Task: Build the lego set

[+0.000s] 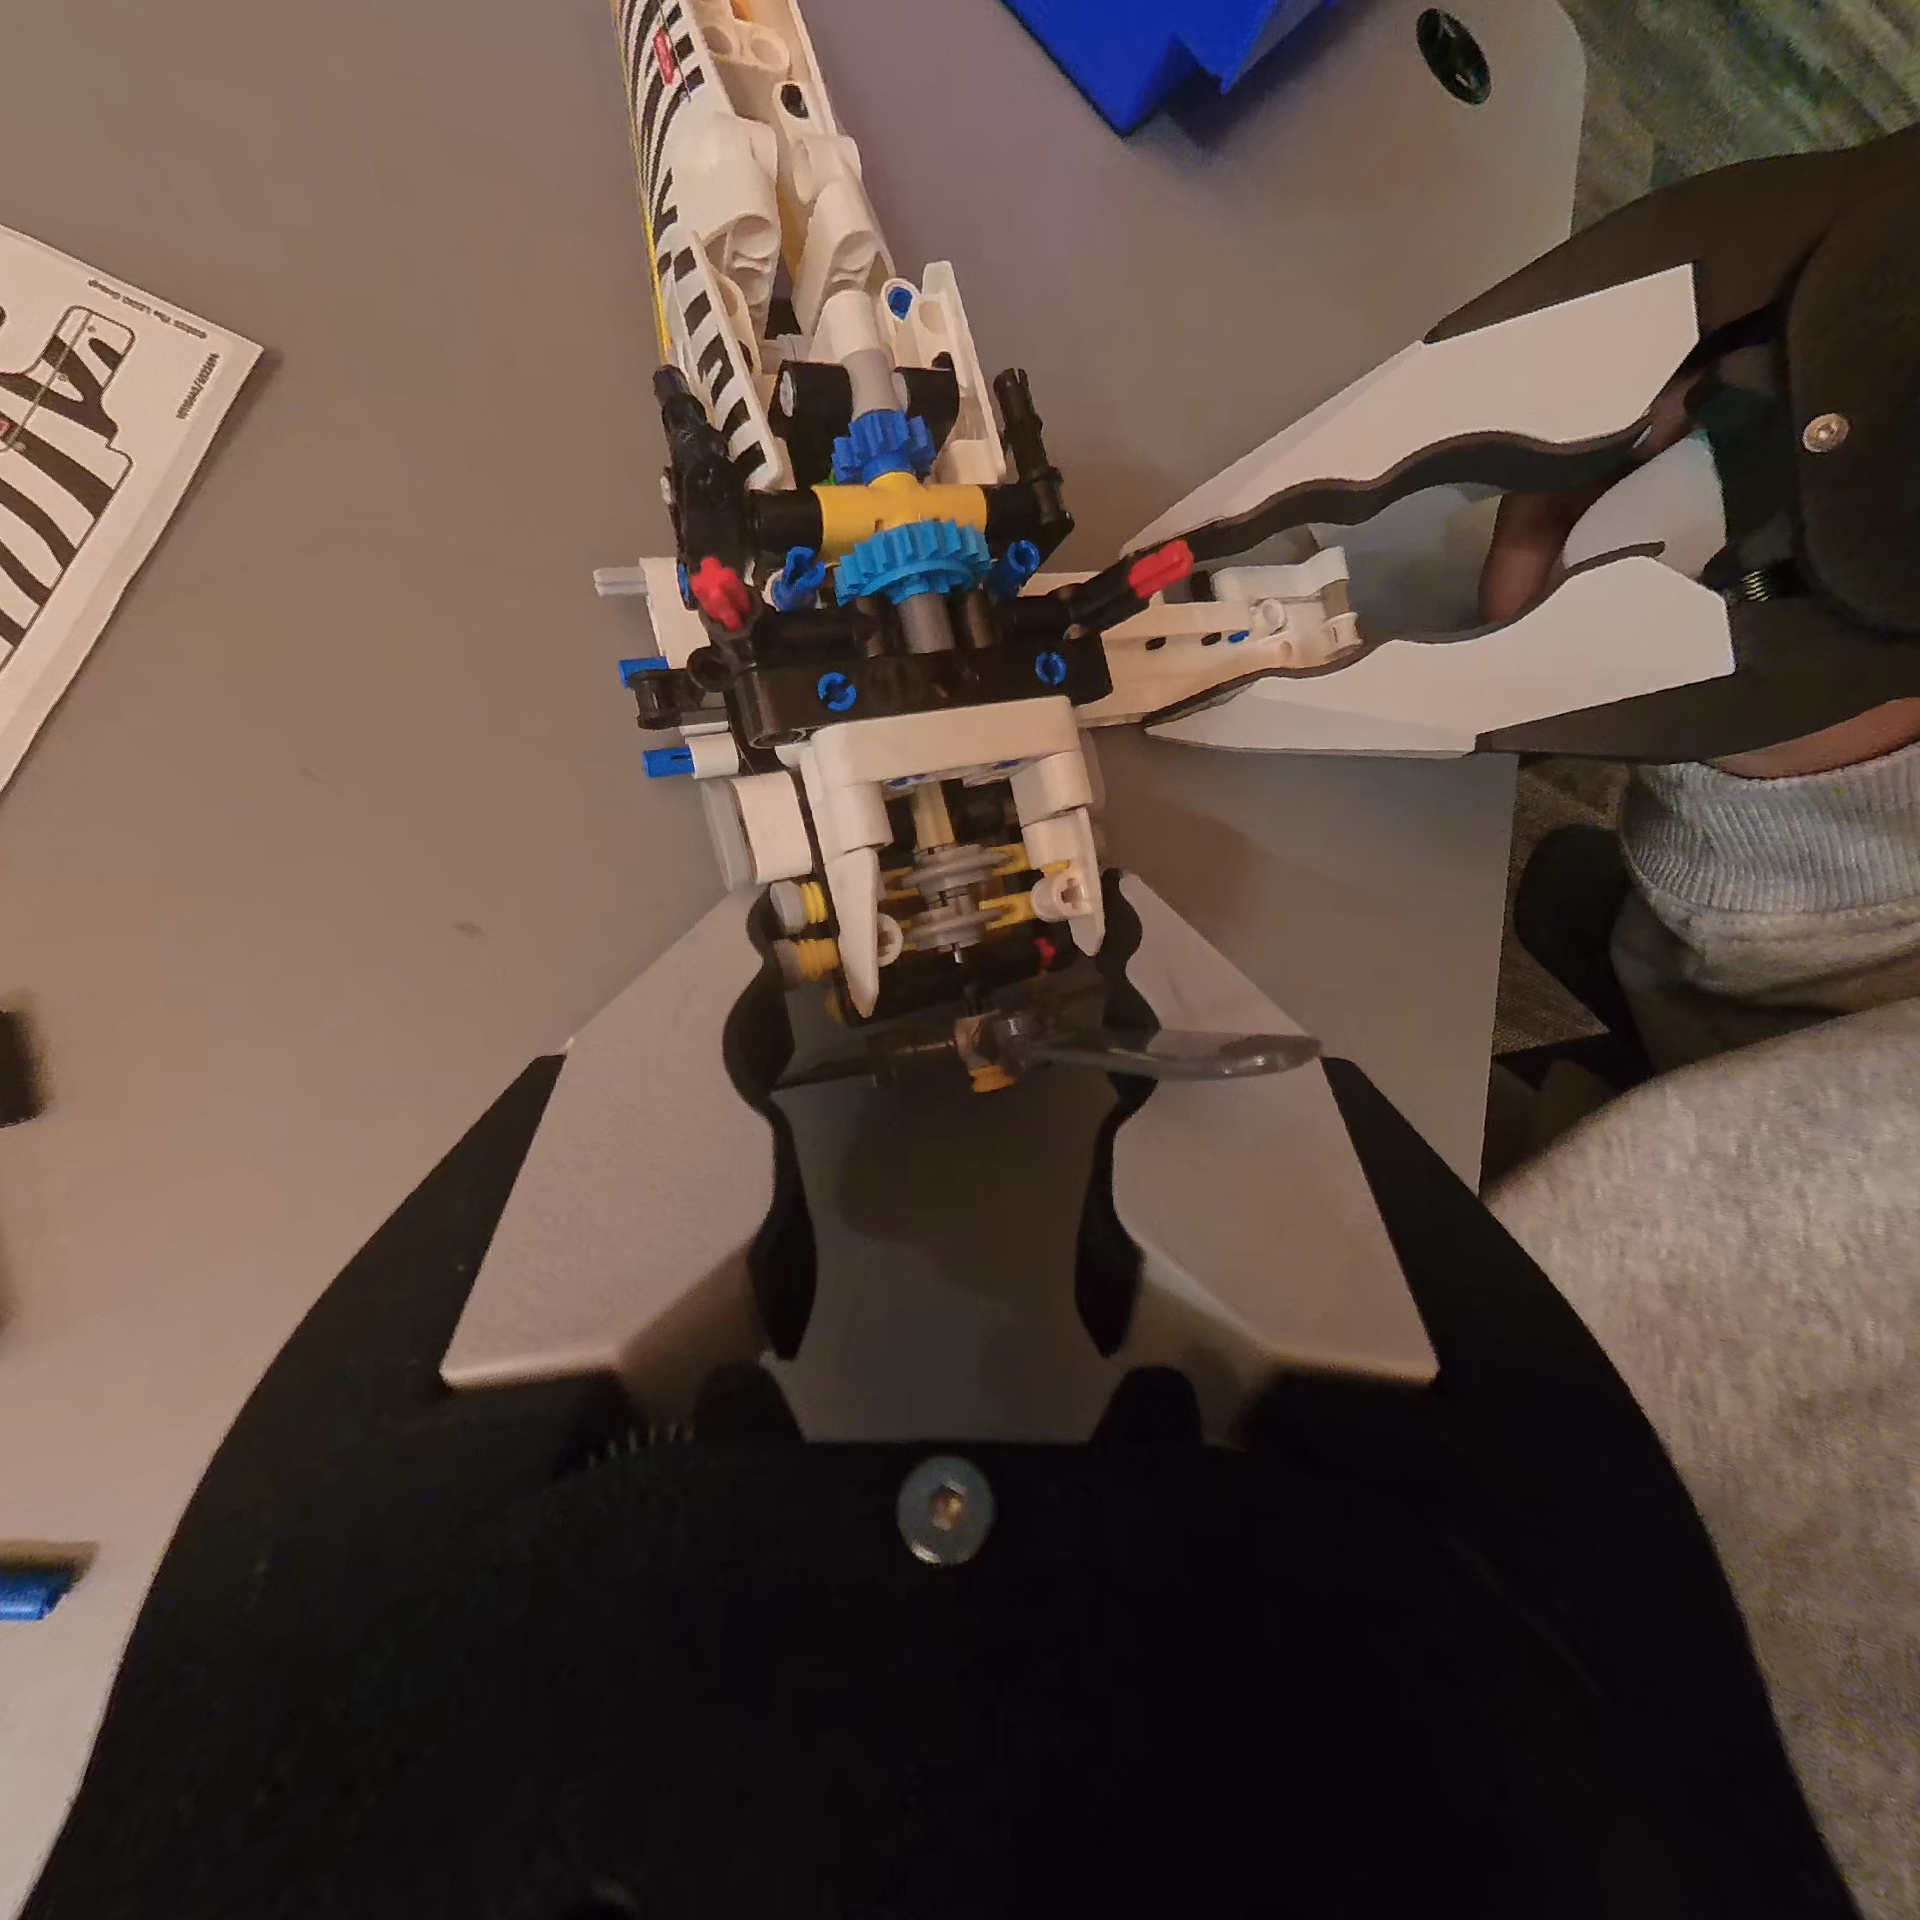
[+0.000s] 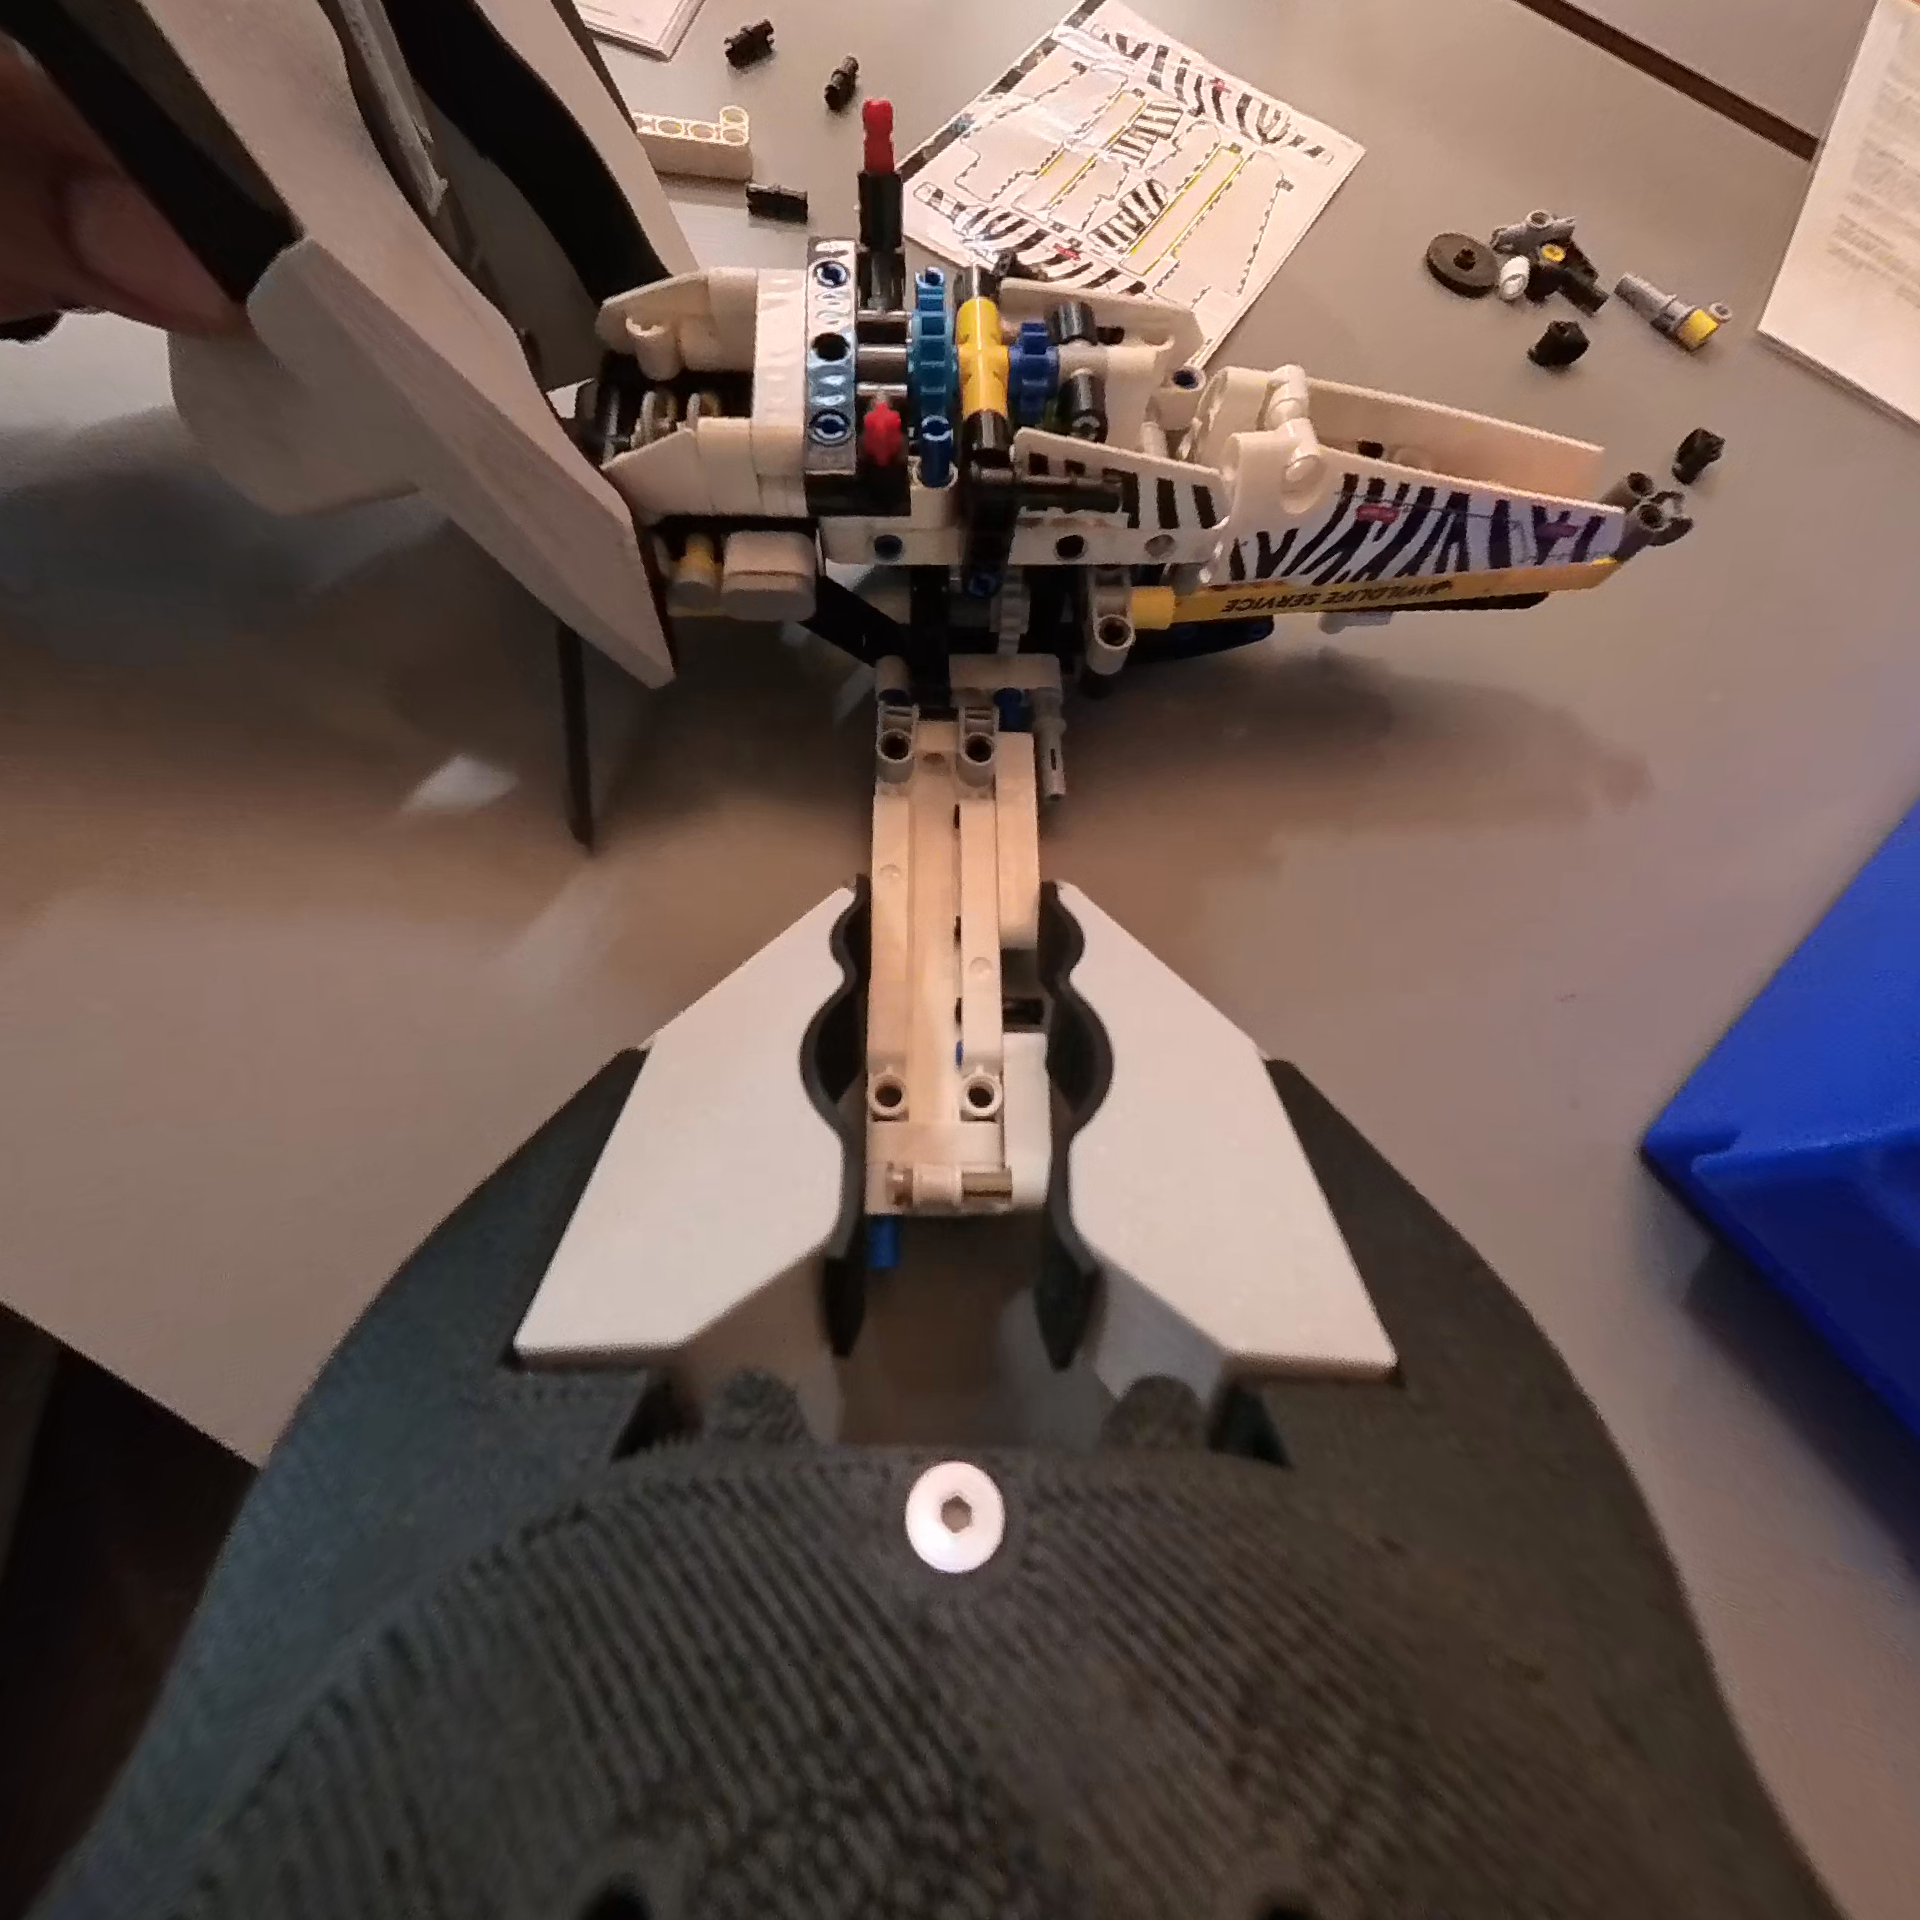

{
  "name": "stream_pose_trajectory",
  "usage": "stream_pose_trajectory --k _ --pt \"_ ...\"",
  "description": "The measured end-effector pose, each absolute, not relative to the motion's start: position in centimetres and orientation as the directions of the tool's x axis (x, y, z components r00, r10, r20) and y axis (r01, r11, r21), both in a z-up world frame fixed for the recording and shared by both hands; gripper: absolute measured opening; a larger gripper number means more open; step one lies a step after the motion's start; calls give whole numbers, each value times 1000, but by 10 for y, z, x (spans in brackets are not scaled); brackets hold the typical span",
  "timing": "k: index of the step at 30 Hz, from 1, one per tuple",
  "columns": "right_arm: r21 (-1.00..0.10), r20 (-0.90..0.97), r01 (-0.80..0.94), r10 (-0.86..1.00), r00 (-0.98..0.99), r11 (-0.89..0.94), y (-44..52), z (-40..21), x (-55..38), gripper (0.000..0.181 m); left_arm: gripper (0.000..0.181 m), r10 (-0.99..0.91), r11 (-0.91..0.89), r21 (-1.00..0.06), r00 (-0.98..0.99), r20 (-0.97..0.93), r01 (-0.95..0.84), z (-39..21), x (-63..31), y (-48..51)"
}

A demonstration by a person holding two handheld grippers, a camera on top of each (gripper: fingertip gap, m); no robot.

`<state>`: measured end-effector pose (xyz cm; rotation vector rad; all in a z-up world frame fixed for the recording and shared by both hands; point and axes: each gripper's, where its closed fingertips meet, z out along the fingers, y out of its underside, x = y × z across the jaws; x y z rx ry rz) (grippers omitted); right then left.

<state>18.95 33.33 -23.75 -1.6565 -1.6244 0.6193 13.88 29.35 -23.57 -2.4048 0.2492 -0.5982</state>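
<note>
1. Model point(image 1: 883, 582) tail is cut off by the top edge in the left wrist view; its underside is hidden.
2. Left gripper point(image 1: 940, 935) is clamped on the model's nose; right gripper point(image 2: 951, 935) grips its white side wing point(image 2: 951, 935).
3. Model sits over the grey table point(image 2: 312, 935); sticker sheet point(image 2: 1132, 177) and loose parts point(image 2: 1558, 270) lie behind it, blue bin point(image 2: 1808, 1122) to its right.

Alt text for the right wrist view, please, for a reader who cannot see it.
The right gripper clamps a white side assembly joined to a zebra-striped Lego helicopter body, whose other end the left gripper holds. Loose parts and a sticker sheet lie on the grey table.
</note>
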Motion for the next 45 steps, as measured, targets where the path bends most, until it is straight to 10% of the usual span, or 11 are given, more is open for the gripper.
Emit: stream_pose_trajectory --k 35,45 --pt "-777 150 617 989 -12 126 339 -235 186 31 58 -330 -781 -624 871 364 -35 -236 138 293" --pt "-771 158 625 987 7 119 339 -237 184 31 94 -259 -743 -664 877 404 86 -221 136 306"
